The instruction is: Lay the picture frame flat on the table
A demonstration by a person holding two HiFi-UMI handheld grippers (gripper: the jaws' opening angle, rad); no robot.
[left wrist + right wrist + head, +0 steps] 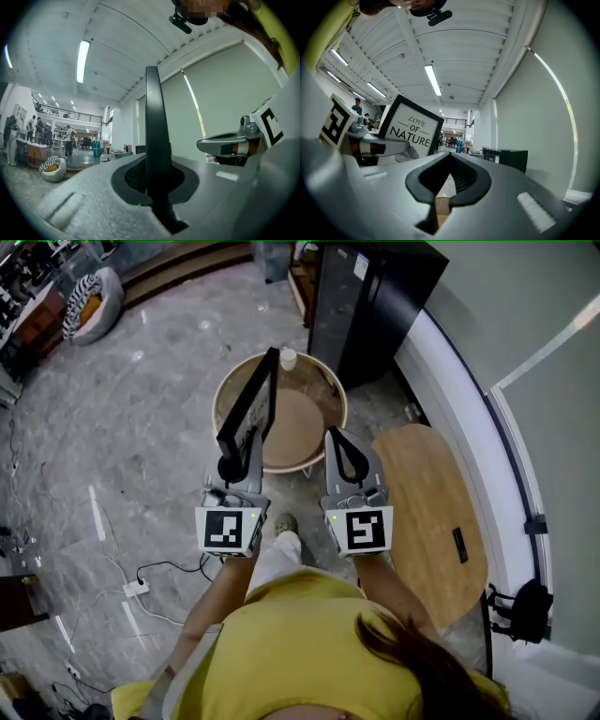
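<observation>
The person wears a yellow top (pixel 309 643) and what look like pale trousers (pixel 275 566). The grey left hand-held gripper (pixel 251 442) and right hand-held gripper (pixel 336 439) each bear a black-and-white marker cube (pixel 230 529).

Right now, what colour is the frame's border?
Black. The frame shows best in the right gripper view.

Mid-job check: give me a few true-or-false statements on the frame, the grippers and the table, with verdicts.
1. The left gripper grips the frame. True.
2. The frame lies flat on the table. False: it stands upright, on edge, in the left gripper.
3. The right gripper holds something. False: it is shut on nothing.
4. The frame's print reads "Love of Nature". True, as the right gripper view shows.
</observation>
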